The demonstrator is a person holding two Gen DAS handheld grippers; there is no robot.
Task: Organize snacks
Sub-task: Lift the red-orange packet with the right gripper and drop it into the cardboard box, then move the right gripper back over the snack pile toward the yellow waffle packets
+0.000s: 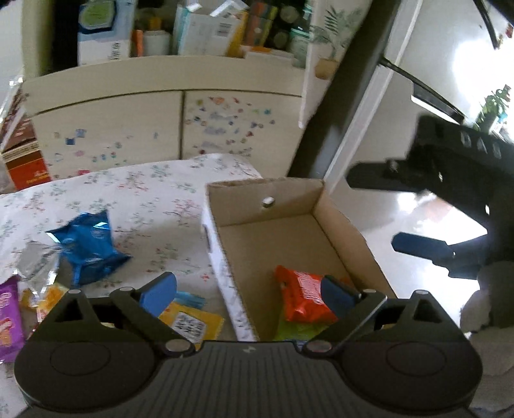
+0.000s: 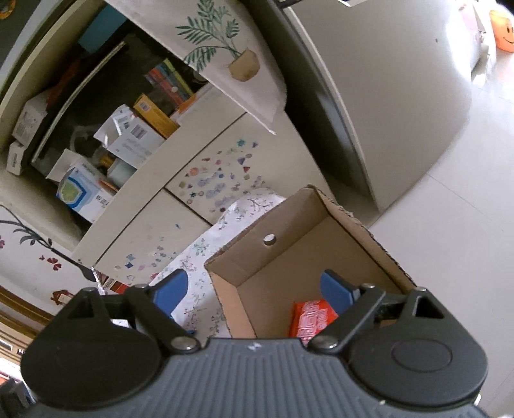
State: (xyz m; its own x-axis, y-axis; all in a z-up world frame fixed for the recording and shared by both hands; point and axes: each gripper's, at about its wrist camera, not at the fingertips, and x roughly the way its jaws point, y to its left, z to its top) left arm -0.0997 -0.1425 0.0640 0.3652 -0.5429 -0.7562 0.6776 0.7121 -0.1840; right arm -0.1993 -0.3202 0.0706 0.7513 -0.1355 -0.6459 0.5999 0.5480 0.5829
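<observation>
A cardboard box [image 1: 350, 231] stands open on the floral tablecloth [image 1: 144, 196]; it also shows in the right wrist view [image 2: 353, 222]. An orange snack pack [image 1: 300, 297] lies in its near end, seen in the right wrist view too [image 2: 310, 316], over a green pack [image 1: 298, 331]. A blue snack bag [image 1: 88, 246], a yellow pack [image 1: 192, 321], a purple pack [image 1: 8, 318] and a silver wrapper [image 1: 35, 262] lie on the cloth to the left. My left gripper [image 1: 249, 291] is open and empty above the box's near left wall. My right gripper [image 2: 253, 294] is open and empty above the box; it shows at the right of the left wrist view [image 1: 398, 212].
A cream cabinet [image 1: 167, 128] with stickers stands behind the table, its shelf full of boxes [image 1: 205, 29]. A red-brown carton [image 1: 22, 151] stands at the far left. A white fridge [image 2: 401, 96] and pale floor [image 2: 449, 241] lie to the right of the box.
</observation>
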